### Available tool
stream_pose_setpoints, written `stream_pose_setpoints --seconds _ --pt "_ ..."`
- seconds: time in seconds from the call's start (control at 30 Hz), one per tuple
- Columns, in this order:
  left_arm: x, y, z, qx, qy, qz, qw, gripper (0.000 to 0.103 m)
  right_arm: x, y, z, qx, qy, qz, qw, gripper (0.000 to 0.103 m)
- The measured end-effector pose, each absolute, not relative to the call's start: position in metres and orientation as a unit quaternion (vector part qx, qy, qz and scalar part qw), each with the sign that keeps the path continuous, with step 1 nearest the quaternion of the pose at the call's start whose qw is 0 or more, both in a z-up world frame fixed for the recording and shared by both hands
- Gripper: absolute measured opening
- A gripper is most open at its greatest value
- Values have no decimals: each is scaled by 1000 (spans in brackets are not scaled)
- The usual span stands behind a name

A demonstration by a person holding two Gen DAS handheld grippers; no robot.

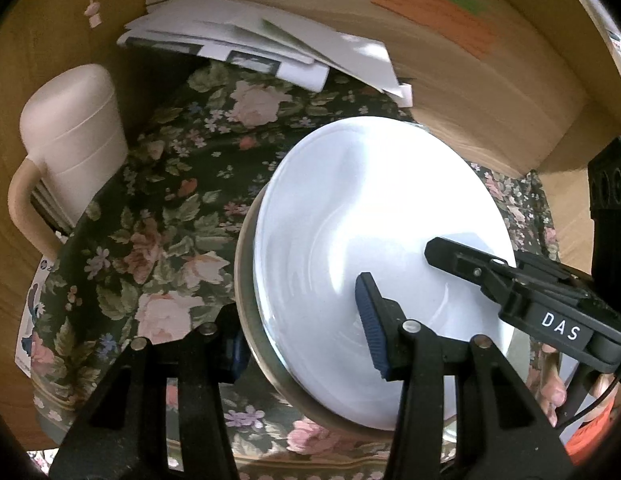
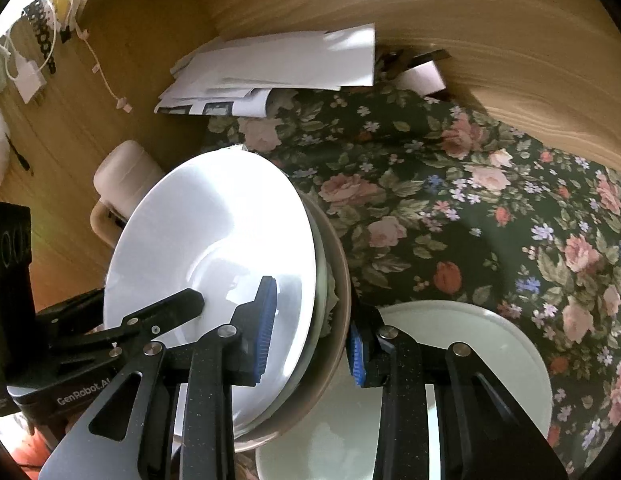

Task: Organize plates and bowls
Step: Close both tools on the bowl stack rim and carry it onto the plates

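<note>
Tabletop (image 2: 450, 208): floral cloth under your stack.
Left hand-held gripper (image 1: 306, 332): pinching the tilted bowl stack (image 1: 382, 240).
Right hand-held gripper (image 2: 312, 332): clamps the stack's 3 o'clock rim.

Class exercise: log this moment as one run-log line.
left tool: shut on stack | right tool: shut on stack | stack: tilted, lifted above cloth | bowl: below right tool

The left gripper (image 1: 302, 320) clamps the near rim of a tilted stack: a glossy white plate (image 1: 374, 248) nested in a beige ceramic bowl (image 1: 246, 280), above dark floral cloth (image 1: 170, 200). The right gripper's finger (image 1: 470, 260) reaches over the plate's right side.
</note>
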State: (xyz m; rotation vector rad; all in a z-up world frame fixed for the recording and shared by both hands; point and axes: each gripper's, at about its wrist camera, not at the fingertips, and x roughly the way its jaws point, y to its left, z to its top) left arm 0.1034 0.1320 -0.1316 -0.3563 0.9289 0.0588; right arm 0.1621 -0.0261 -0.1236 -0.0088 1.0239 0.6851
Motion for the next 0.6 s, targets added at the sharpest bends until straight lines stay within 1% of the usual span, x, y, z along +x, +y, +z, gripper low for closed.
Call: stream_pose_setpoints --seconds 0.6 --pt "102 71 -117 -151 440 -10 885 47 147 -90 -112 17 468 288 835 29"
